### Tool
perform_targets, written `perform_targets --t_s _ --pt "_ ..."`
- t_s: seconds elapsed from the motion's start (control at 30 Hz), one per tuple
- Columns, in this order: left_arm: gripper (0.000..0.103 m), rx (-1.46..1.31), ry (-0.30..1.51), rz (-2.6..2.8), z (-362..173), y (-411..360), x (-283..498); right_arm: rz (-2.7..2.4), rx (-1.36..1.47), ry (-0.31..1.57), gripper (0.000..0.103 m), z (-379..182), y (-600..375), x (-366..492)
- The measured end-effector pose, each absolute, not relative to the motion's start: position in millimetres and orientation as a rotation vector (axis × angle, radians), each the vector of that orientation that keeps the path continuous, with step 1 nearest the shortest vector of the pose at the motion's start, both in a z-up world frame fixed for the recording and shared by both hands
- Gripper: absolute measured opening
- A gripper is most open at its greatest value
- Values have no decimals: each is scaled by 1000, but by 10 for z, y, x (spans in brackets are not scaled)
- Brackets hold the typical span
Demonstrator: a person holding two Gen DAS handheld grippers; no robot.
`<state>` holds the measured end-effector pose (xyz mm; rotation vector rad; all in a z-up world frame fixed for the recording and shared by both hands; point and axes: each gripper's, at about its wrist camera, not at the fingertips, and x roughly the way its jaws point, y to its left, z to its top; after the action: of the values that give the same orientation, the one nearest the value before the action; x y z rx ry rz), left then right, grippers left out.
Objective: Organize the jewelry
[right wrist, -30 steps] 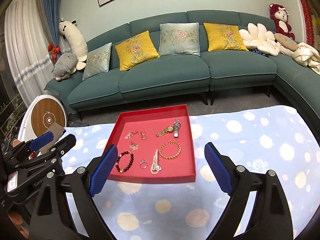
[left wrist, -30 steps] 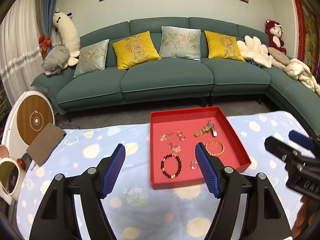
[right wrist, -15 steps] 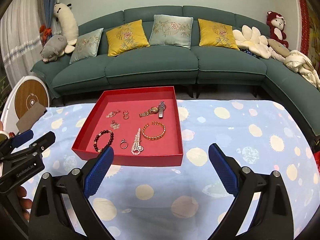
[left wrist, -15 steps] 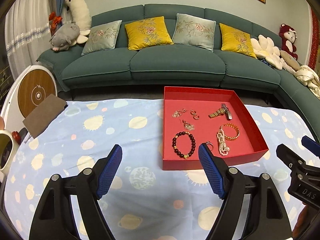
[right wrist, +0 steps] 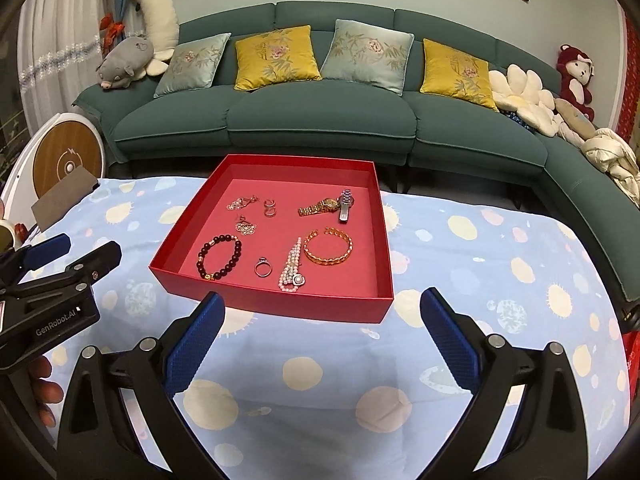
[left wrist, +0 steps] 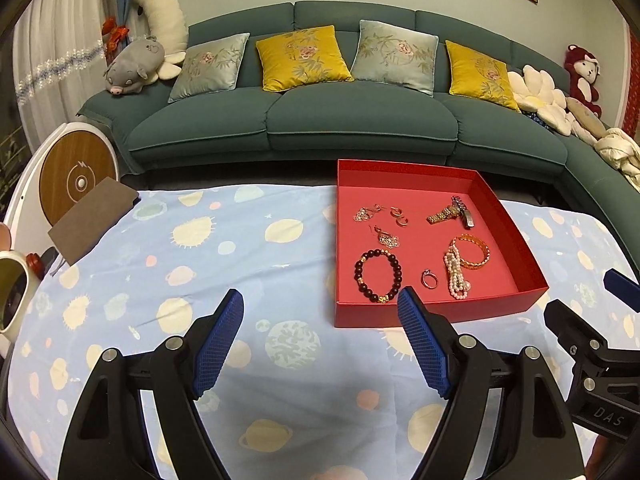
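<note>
Nearest, at the bottom of each wrist view: the left gripper [left wrist: 320, 344] and the right gripper [right wrist: 320, 340] are both spread wide, nothing between their blue pads, held above the patterned cloth on the counter [right wrist: 460, 360]. Empty and level, they appear placed to approach, not to carry. Each gripper also shows at the side edge of the other's view, so the two stand side by side facing the tray.

Centre of the frames: a shallow red tray [right wrist: 384, 256] rests on the cloth, its low walls keeping small pieces from straying. All jewelry seen lies inside it, spaced apart by kind. Near row: a dark bead bracelet [right wrist: 219, 257], a ring [right wrist: 263, 268] and a pearl strand [right wrist: 292, 270], the strand's far end just beside a gold bangle [right wrist: 328, 246]. Far row: earrings [right wrist: 256, 210] and a gold watch [right wrist: 320, 206] touching a silver one [right wrist: 345, 204].

Judgement: this layout fits either pieces set out already sorted or pieces awaiting removal to another holder; no other holder is in view.

Upper frame: a green sofa [right wrist: 320, 120] with cushions, beyond the counter.
</note>
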<state>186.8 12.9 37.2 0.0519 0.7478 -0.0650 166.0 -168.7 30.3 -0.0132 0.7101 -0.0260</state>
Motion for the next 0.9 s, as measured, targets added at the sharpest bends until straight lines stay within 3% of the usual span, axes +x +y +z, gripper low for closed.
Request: perform_targets --t_s 0.9 --pt "77 61 750 -80 376 68 1806 -25 -10 705 97 314 -1646 1646"
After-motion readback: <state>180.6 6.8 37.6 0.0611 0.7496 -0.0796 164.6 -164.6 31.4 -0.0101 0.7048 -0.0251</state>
